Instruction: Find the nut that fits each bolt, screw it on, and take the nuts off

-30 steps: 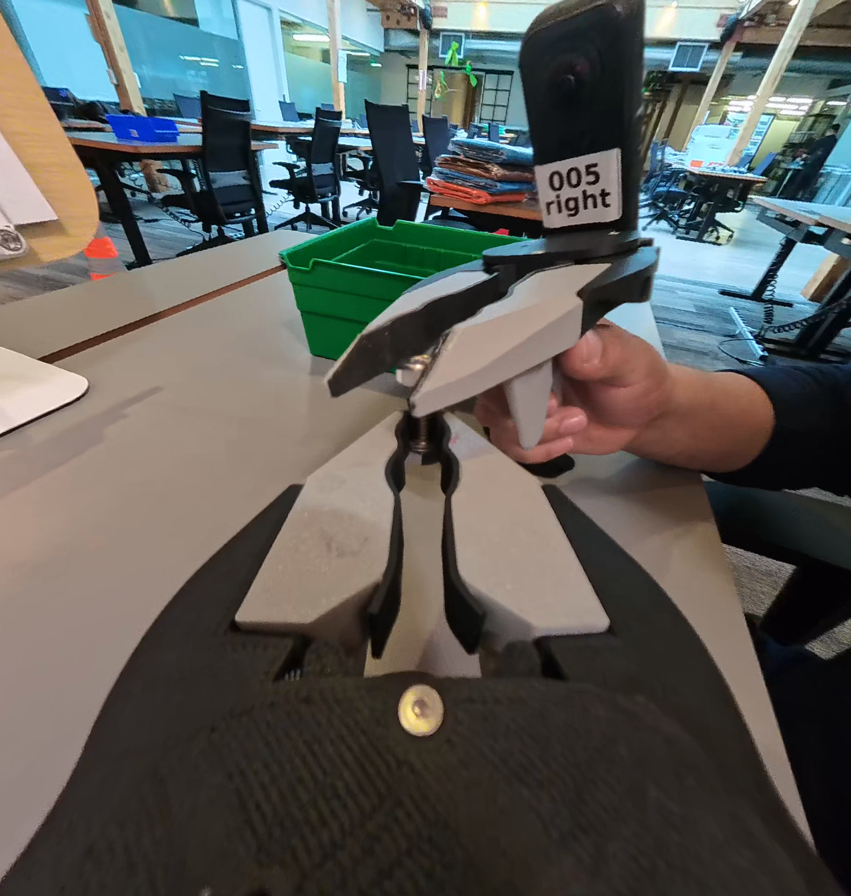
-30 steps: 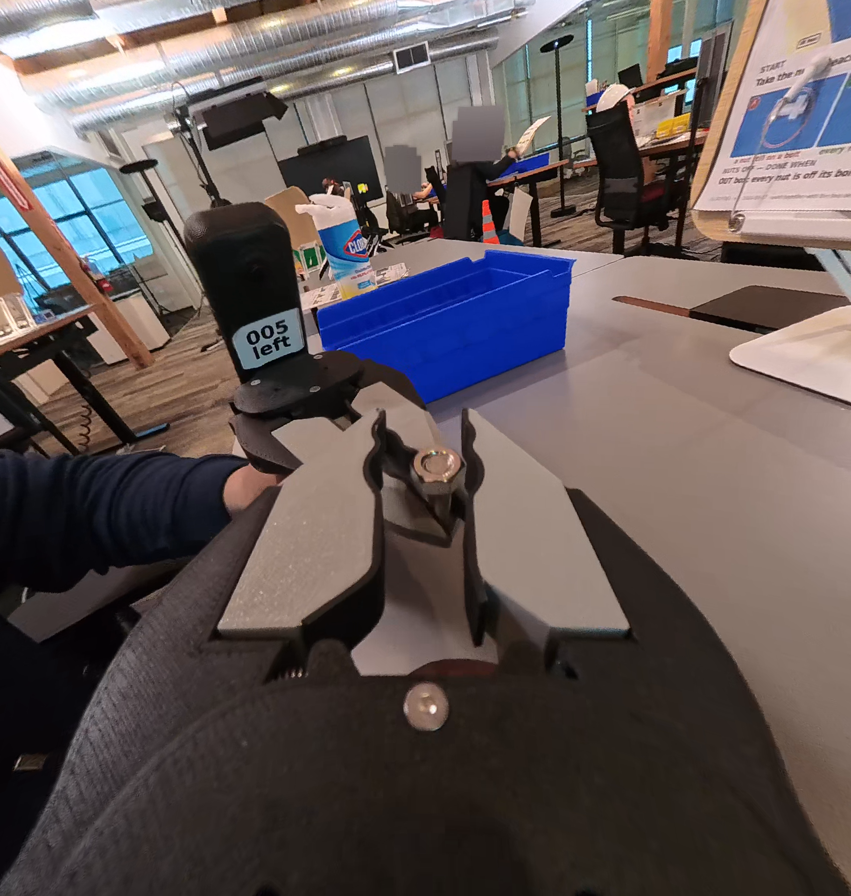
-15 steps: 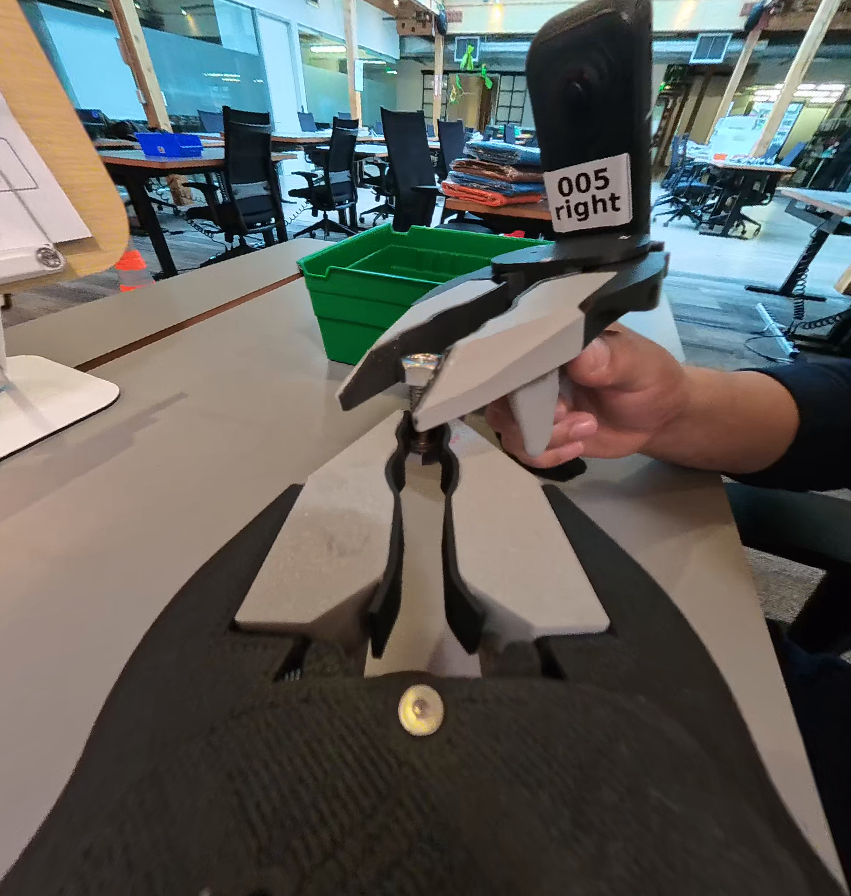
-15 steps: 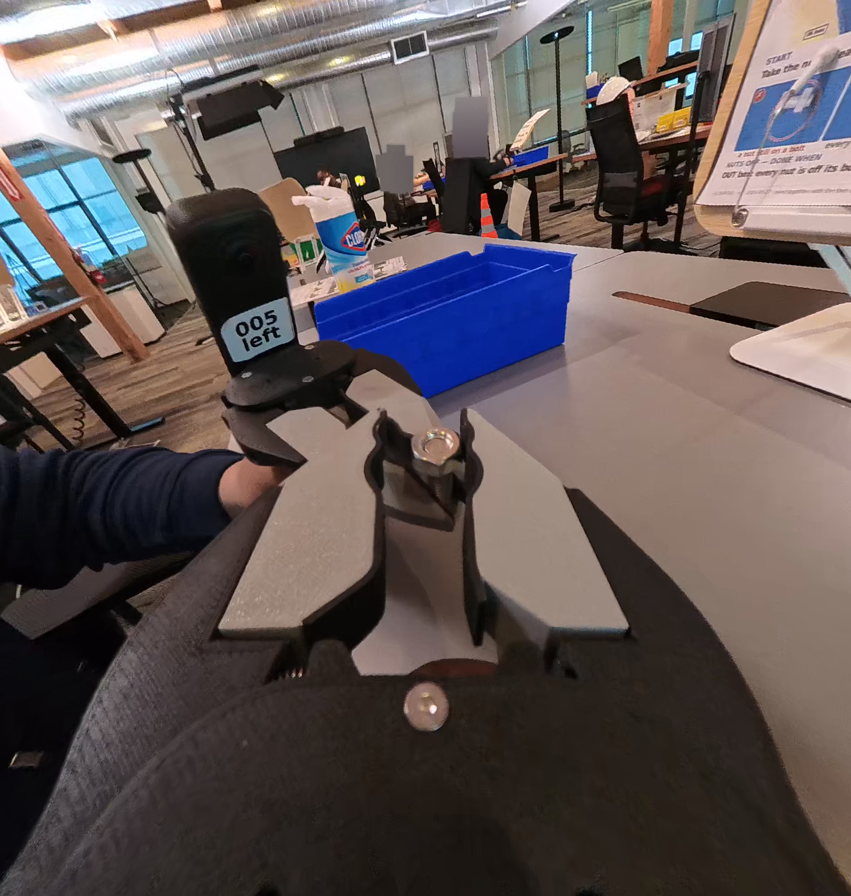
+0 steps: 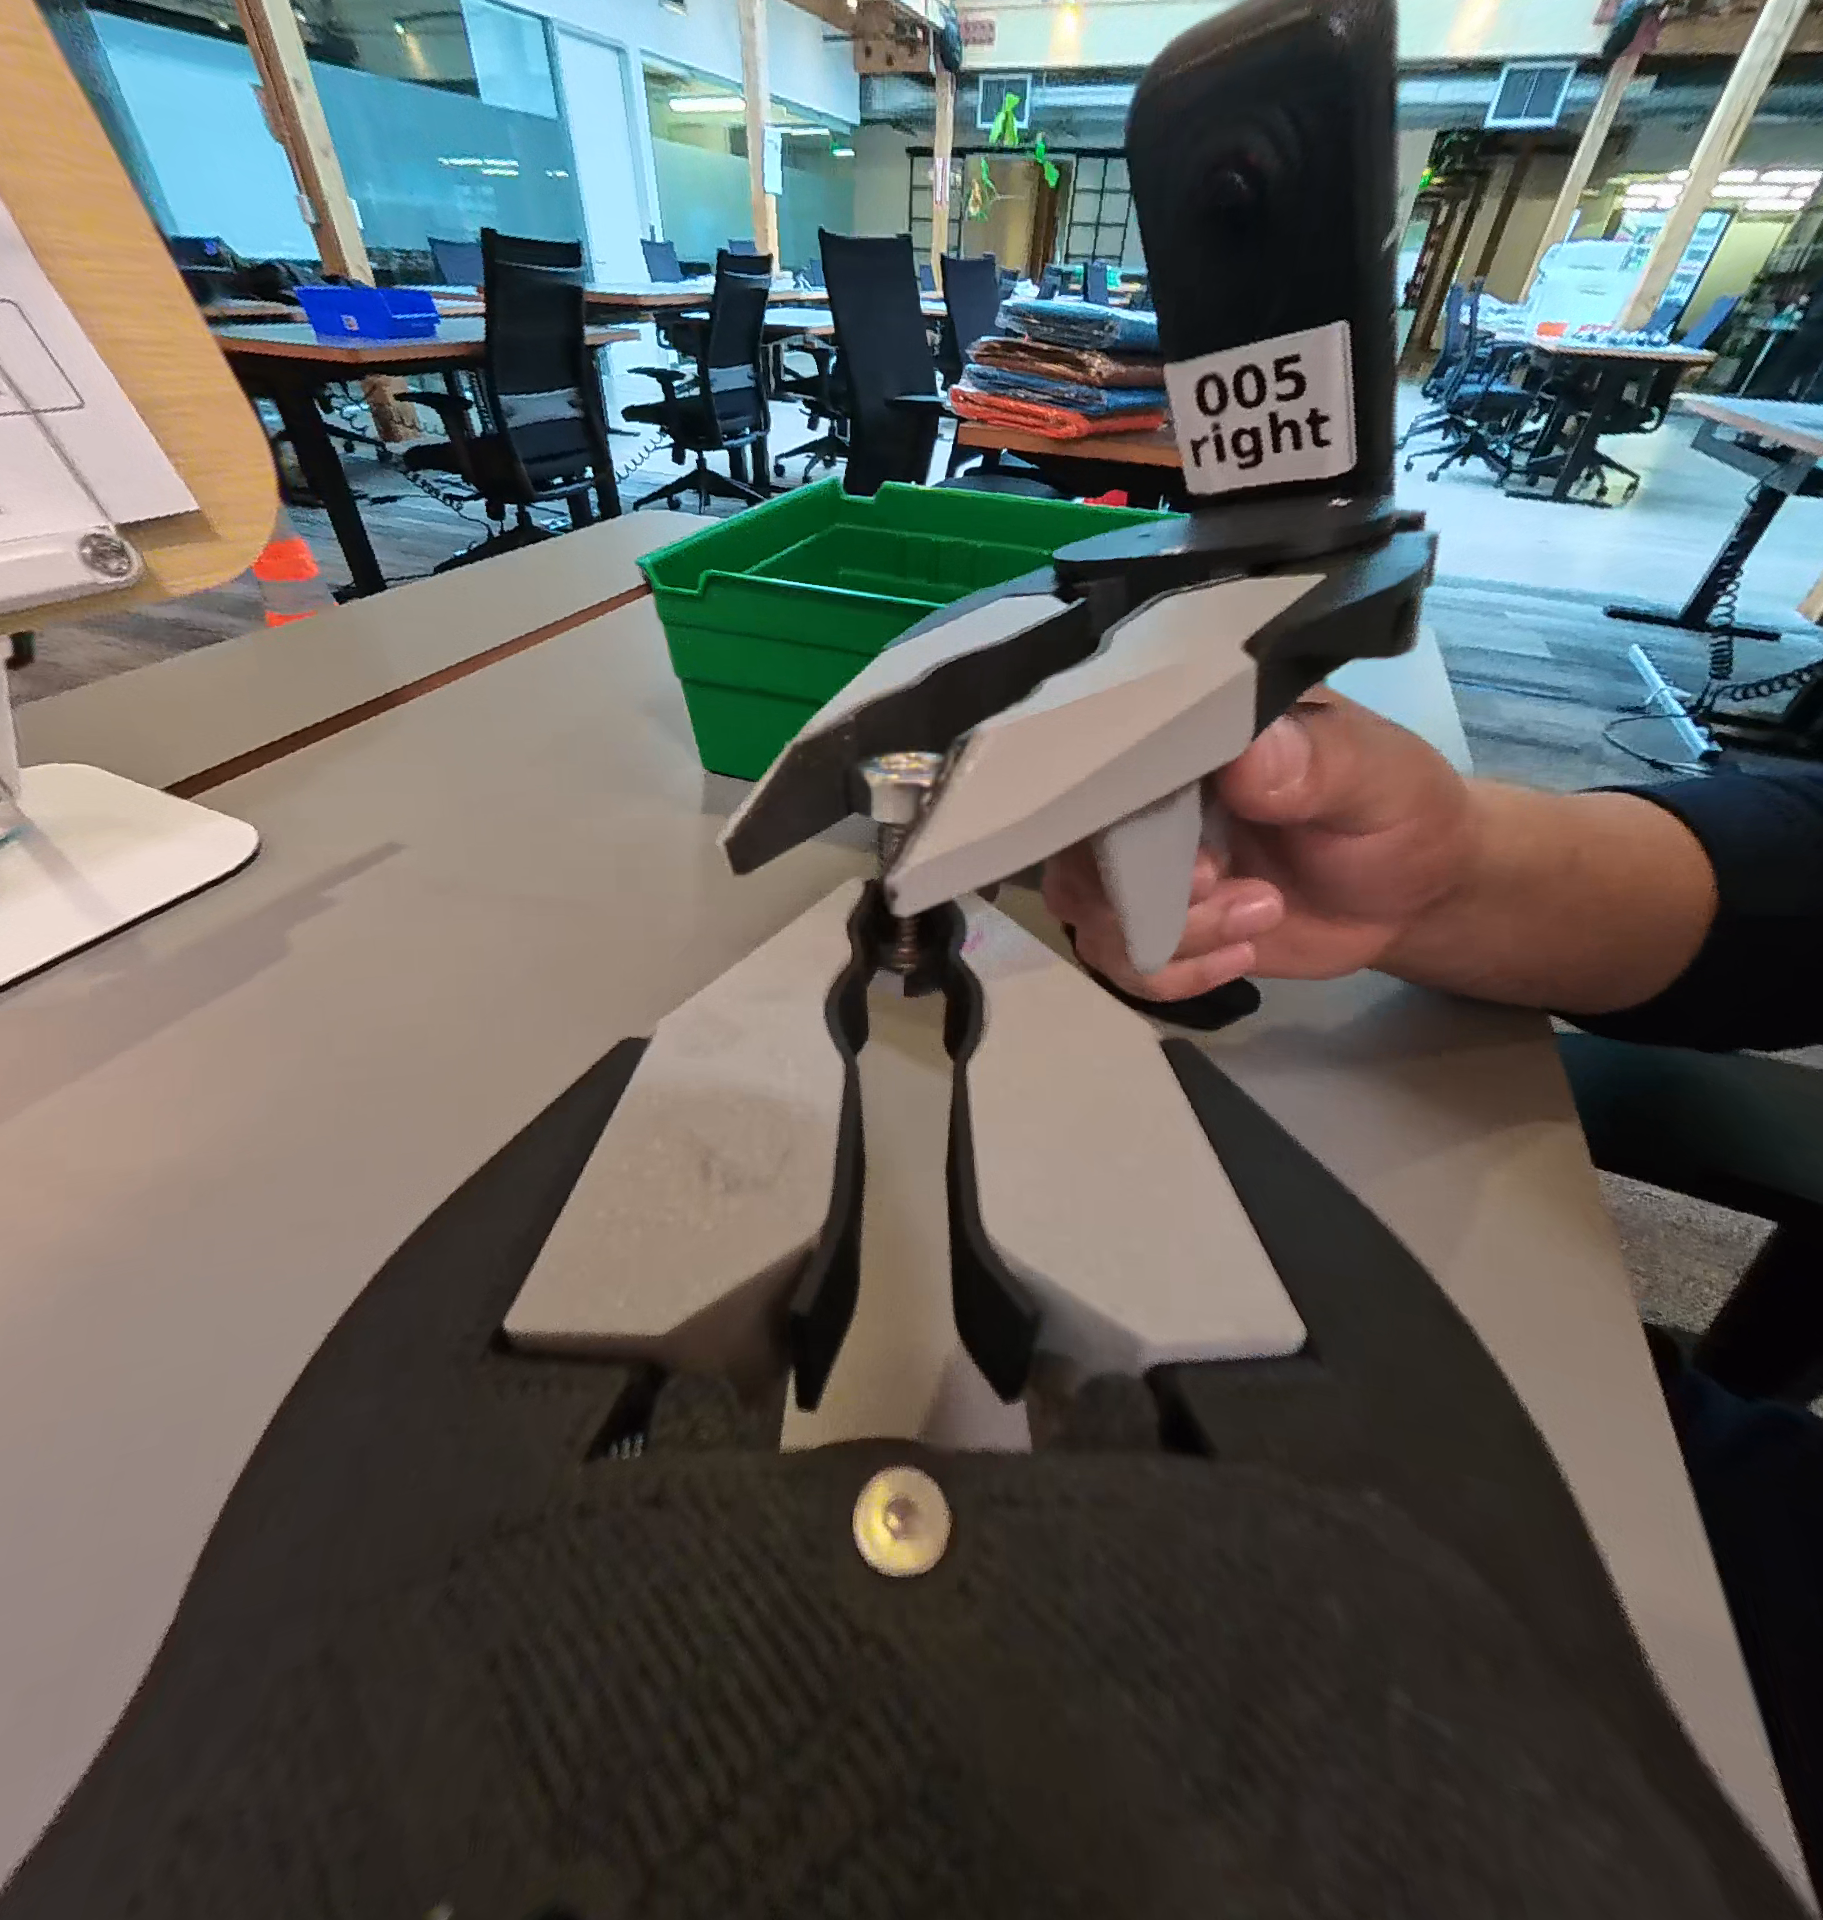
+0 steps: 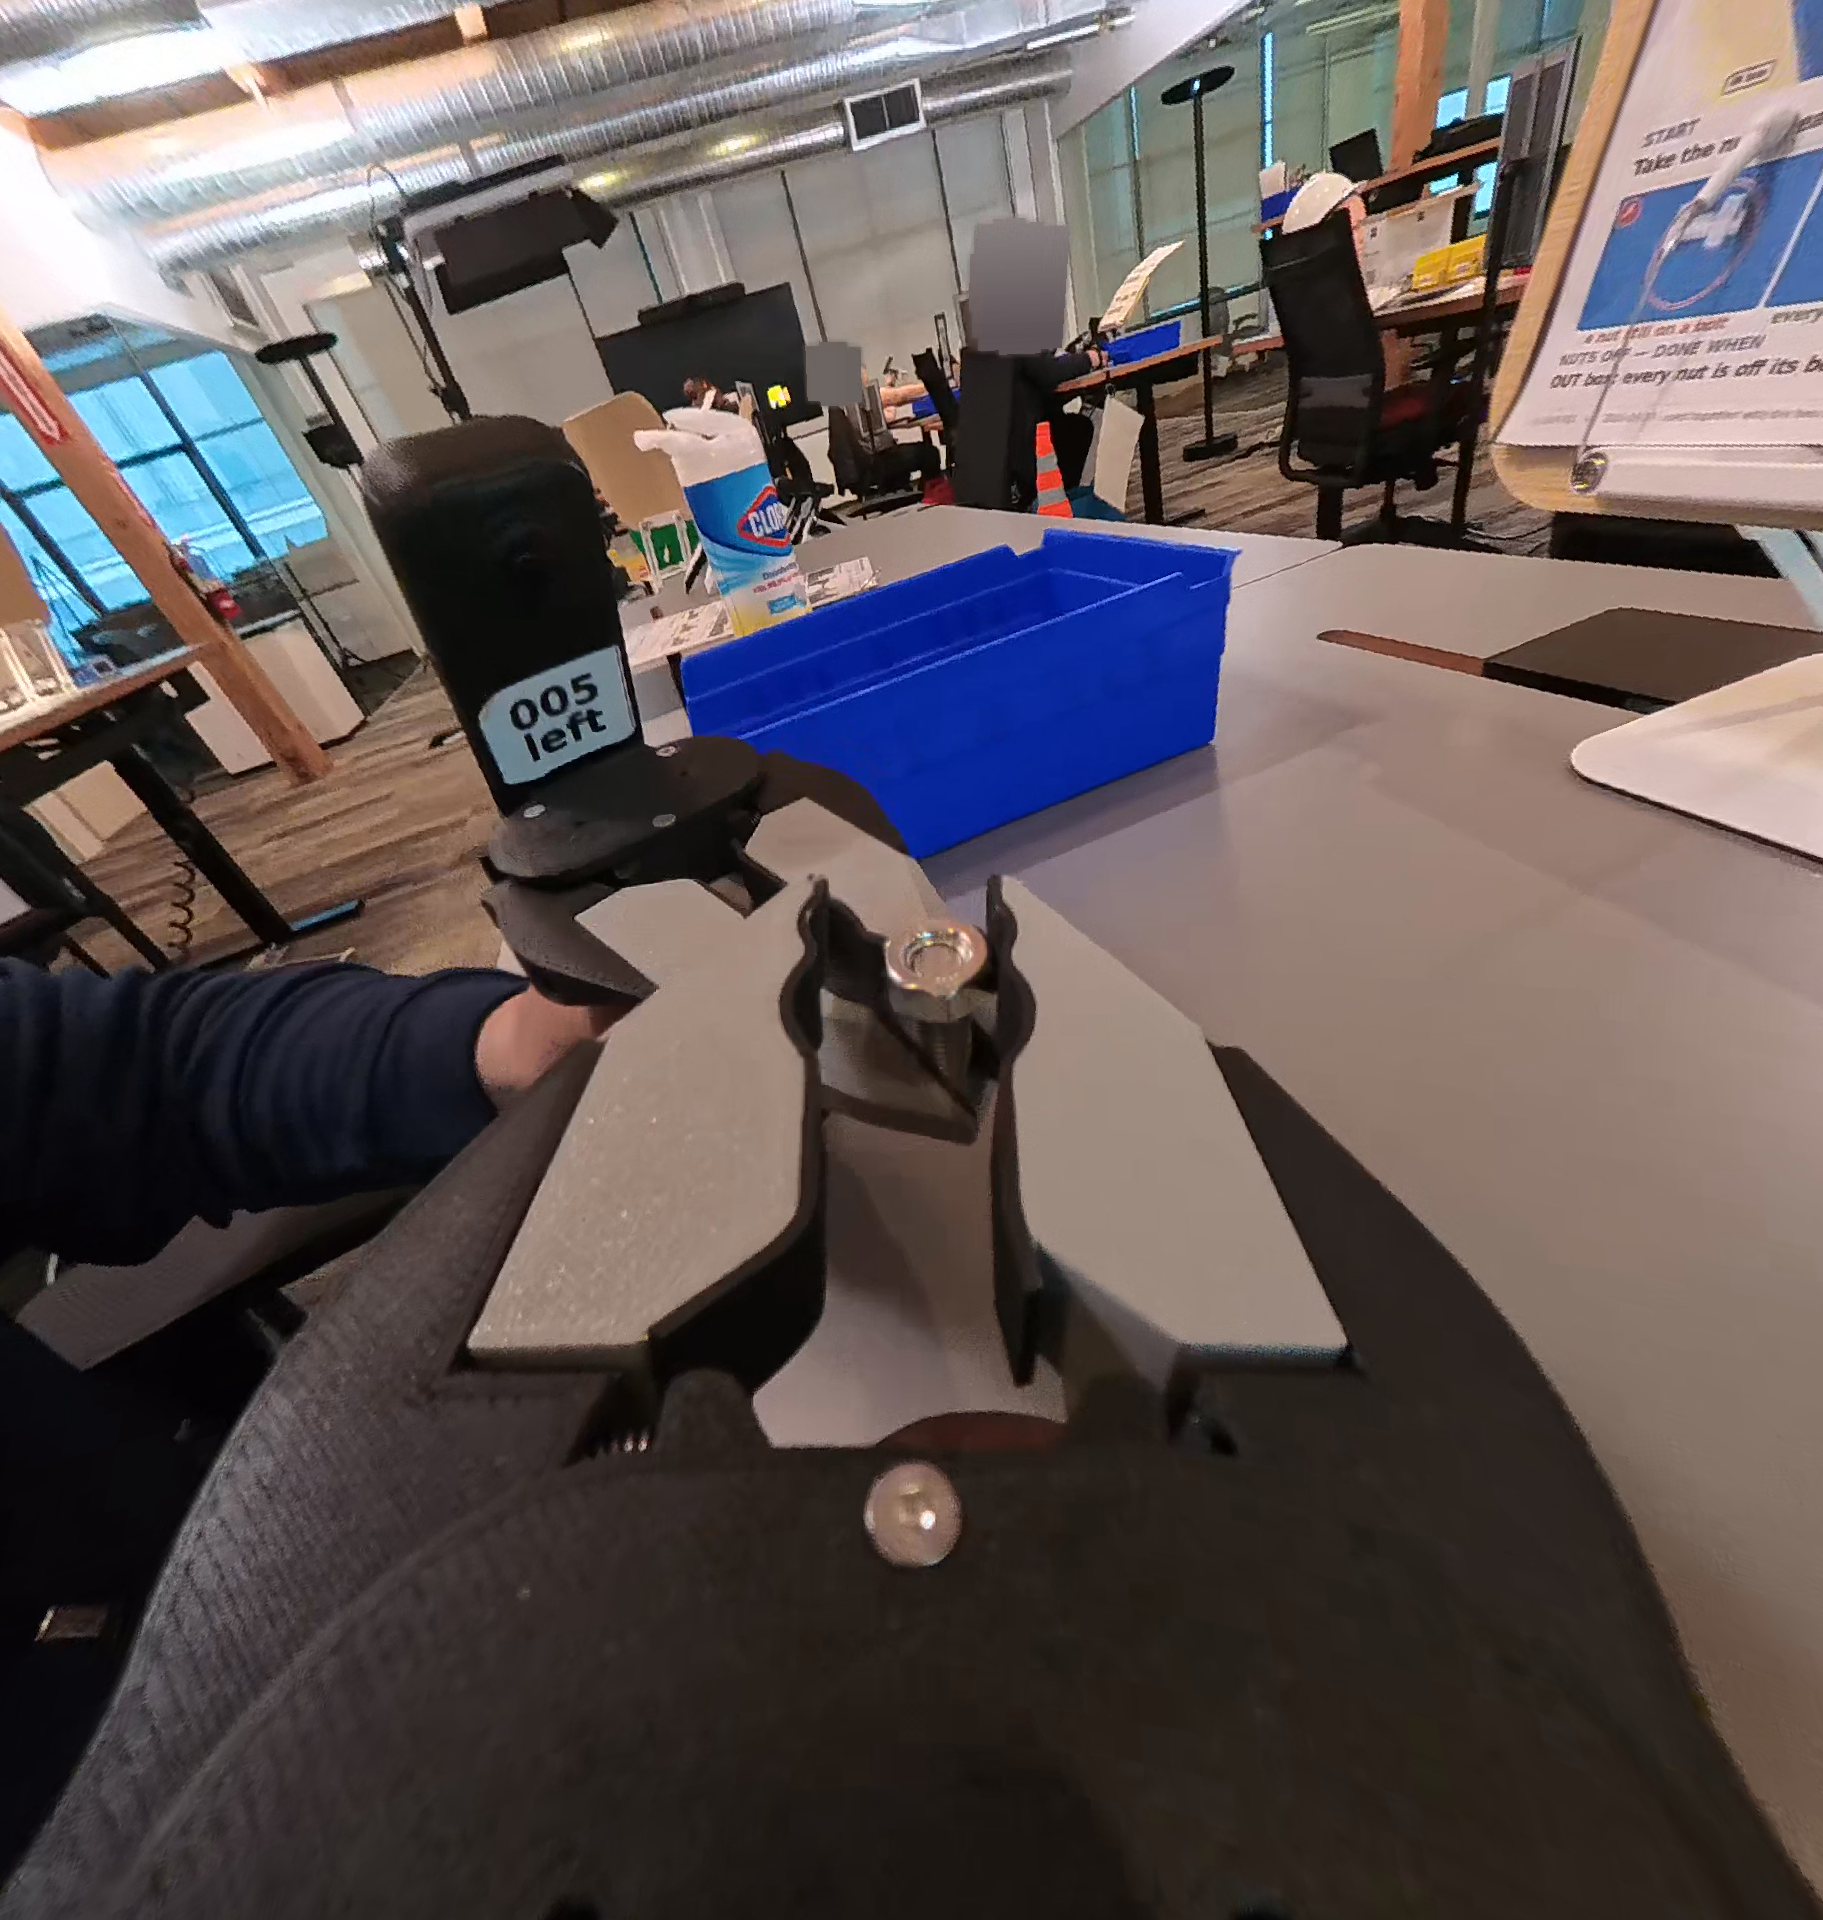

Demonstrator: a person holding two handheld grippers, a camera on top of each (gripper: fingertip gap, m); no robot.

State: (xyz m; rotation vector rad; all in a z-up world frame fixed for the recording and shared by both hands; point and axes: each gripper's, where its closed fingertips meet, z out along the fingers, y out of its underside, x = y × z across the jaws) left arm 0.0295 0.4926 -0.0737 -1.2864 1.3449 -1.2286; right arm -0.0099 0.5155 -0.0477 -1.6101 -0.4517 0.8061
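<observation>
A steel hex nut point(image 5: 902, 774) sits at the top of a threaded bolt point(image 5: 891, 831) that stands upright above the grey table point(image 5: 367, 987). My left gripper point(image 5: 902, 956) is shut on the lower part of the bolt. My right gripper point(image 5: 824, 852) comes in from the right, above the left one, and is shut on the nut. In the right wrist view the nut point(image 6: 933, 961) lies between my right gripper's tips point(image 6: 902, 935), closer to the right finger, with the thread point(image 6: 938, 1039) below it. The bolt's lower end is hidden in the left jaws.
A green bin point(image 5: 782, 623) stands behind the grippers in the left wrist view. A blue bin point(image 6: 948, 707) stands behind them in the right wrist view. A white sign-stand base point(image 5: 86, 862) is at the table's far side. A hand point(image 5: 1354, 831) holds the right gripper. The left gripper's tips are roughly 4 centimetres from the right gripper's.
Both grippers stay clamped on the bolt and nut. The pair has swung a little, bringing the sign stand further into the left view. Slightly more thread shows between the two grippers.
</observation>
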